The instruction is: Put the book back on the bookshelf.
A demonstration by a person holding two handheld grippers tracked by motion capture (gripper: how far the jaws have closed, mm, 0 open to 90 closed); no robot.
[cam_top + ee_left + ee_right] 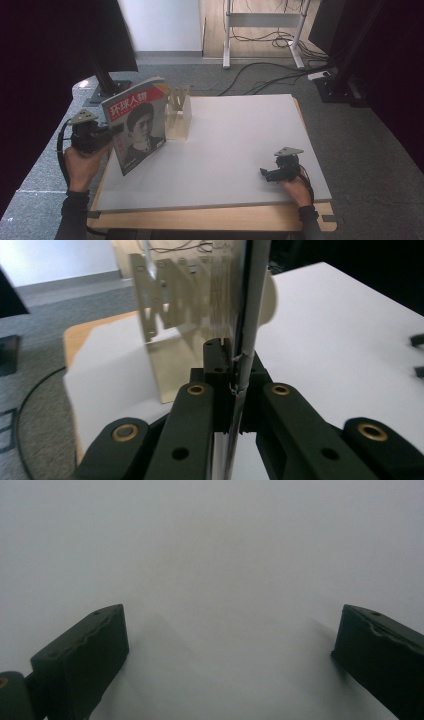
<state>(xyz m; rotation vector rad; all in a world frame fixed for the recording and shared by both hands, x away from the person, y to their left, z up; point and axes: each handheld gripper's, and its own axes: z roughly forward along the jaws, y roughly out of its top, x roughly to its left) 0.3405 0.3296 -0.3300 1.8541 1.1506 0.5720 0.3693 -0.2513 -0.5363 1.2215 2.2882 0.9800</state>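
A magazine point(136, 125) with a red title band and a portrait on its cover is held upright over the table's left edge. My left gripper point(116, 131) is shut on its left edge; in the left gripper view the thin magazine edge point(247, 330) runs up between the closed jaws of my left gripper point(234, 385). Just right of the magazine stands a pale wooden slotted rack point(178, 116), seen close as the rack point(172, 335). My right gripper point(266, 174) rests low at the table's front right, open, with bare white board between the jaws of my right gripper point(230, 645).
The white board point(235, 145) lies on a wooden table point(210, 219). Black monitor stands point(107, 82) sit behind the left corner. Cables point(270, 75) and a desk frame point(262, 30) are on the grey floor beyond the far edge.
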